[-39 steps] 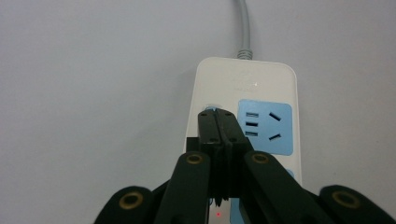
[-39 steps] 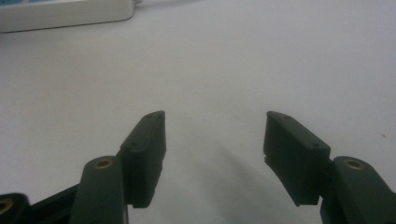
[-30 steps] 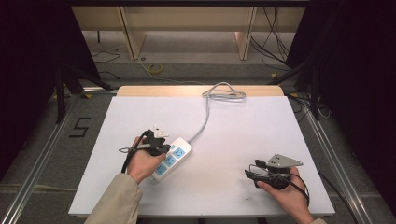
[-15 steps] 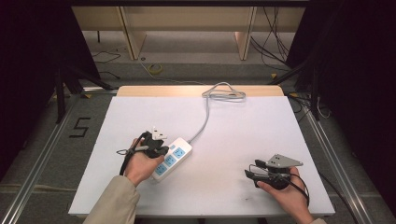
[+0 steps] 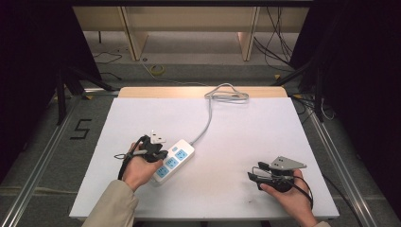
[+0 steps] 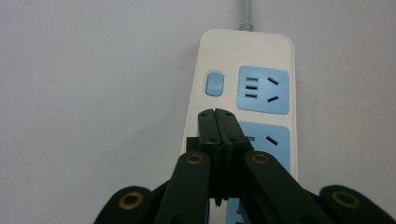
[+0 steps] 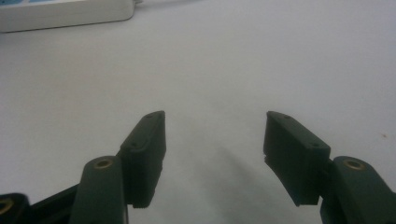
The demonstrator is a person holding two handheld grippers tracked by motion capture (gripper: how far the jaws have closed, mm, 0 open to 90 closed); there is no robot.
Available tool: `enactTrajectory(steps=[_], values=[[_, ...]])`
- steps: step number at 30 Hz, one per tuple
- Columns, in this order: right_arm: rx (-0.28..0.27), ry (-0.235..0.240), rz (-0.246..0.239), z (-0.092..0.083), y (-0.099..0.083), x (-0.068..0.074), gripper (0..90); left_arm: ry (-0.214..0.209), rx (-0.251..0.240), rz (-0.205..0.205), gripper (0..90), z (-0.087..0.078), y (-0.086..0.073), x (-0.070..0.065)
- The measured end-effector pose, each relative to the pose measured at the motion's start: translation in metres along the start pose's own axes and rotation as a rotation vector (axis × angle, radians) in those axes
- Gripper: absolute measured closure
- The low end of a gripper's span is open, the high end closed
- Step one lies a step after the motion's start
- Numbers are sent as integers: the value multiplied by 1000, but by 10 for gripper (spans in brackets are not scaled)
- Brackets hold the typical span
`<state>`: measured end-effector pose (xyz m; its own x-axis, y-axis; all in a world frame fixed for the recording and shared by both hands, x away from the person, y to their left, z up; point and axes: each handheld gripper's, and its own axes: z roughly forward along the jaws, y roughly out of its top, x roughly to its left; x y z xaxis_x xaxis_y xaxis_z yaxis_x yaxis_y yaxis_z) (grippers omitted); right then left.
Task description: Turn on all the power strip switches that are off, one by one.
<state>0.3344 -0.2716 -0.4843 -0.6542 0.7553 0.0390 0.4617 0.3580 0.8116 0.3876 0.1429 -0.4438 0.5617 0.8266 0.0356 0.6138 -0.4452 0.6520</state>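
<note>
A white power strip [image 5: 176,158] with blue sockets lies on the white table [image 5: 236,137], left of centre. Its grey cable [image 5: 205,123] runs to a loop at the table's back edge. My left gripper [image 5: 160,153] hovers over the strip's near end, jaws pressed together with nothing between them. In the left gripper view the shut tips [image 6: 217,114] sit just below the blue switch [image 6: 215,84] and a small red light [image 6: 227,99]; I cannot tell whether they touch the strip [image 6: 261,60]. My right gripper [image 5: 253,176] rests at the front right, open and empty [image 7: 215,126].
The strip's end [image 7: 60,14] shows at the top left of the right gripper view, well away from those jaws. Metal rails [image 5: 42,151] border the table on both sides. Wooden shelf legs [image 5: 135,40] and loose cables lie on the floor beyond.
</note>
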Motion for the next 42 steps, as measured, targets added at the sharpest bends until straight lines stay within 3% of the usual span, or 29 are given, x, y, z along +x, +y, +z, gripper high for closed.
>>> enactTrajectory(steps=[42], values=[[2, -1, -1, 0, 0, 0, 400, 6, 17, -32, 899, -15, -20, 13]])
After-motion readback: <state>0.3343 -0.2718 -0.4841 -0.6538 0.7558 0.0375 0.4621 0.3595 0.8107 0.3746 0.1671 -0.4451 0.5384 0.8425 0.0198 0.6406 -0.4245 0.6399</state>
